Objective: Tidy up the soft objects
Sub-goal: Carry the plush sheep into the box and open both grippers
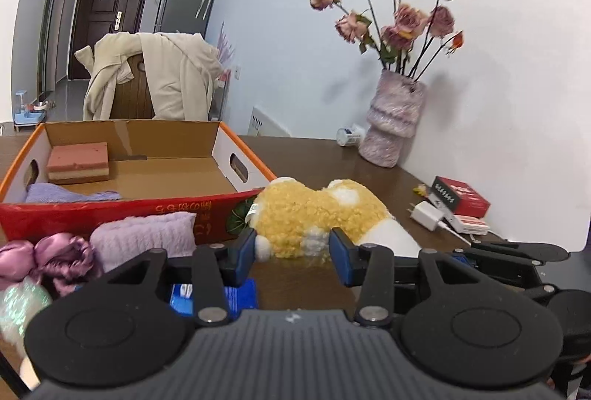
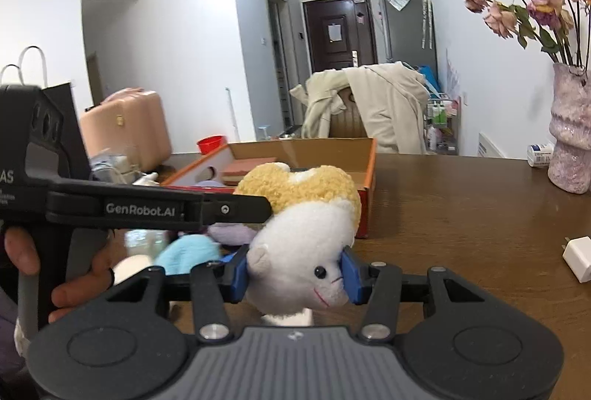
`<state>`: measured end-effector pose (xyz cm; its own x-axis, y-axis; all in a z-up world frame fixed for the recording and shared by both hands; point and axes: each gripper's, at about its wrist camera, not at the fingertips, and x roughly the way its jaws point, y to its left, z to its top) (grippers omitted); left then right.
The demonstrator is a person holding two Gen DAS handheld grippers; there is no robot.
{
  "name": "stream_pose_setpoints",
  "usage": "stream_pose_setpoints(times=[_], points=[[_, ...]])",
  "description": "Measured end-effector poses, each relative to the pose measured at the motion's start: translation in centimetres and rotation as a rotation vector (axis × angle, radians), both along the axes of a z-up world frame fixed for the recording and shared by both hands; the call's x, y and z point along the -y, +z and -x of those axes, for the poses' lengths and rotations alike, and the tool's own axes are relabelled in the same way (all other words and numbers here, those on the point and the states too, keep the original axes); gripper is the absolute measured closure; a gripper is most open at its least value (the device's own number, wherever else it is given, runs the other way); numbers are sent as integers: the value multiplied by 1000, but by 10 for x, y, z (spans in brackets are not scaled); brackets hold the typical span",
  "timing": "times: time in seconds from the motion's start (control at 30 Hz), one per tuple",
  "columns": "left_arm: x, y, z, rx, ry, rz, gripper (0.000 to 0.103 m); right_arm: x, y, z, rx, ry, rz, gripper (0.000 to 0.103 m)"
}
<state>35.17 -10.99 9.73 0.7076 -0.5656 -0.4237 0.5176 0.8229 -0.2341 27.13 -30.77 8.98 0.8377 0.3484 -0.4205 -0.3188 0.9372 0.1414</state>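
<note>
Right gripper [image 2: 295, 275] clamps the plush toy [image 2: 299, 252] (its white head); left gripper [image 1: 291, 252] brackets its yellow rear, contact unclear, beside the box [image 1: 122, 215].

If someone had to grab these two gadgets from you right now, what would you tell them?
Right gripper: fingers closed on the plush sheep, at its white head.
Left gripper: fingers apart around the sheep's yellow back end, grip unclear.
The sheep sits on the table, just outside the cardboard box.
Done: sponge and purple cloth are in the box.
Left: sheep, lilac towel and pink satin piece are still outside.
</note>
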Motion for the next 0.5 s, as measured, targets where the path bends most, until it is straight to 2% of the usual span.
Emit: stream_pose_setpoints(times=[0.13,0.27,0.37,0.5], points=[[-10,5,11,13,11,12,59,-12,9,5,16,12,28,54],[-22,10,2,34,35,21,59,-19,16,-10,16,31,20,55],[-30,11,-21,11,55,48,59,-25,21,-32,12,40,22,55],[-30,18,-63,47,76,0,59,-33,34,-84,7,49,50,55]])
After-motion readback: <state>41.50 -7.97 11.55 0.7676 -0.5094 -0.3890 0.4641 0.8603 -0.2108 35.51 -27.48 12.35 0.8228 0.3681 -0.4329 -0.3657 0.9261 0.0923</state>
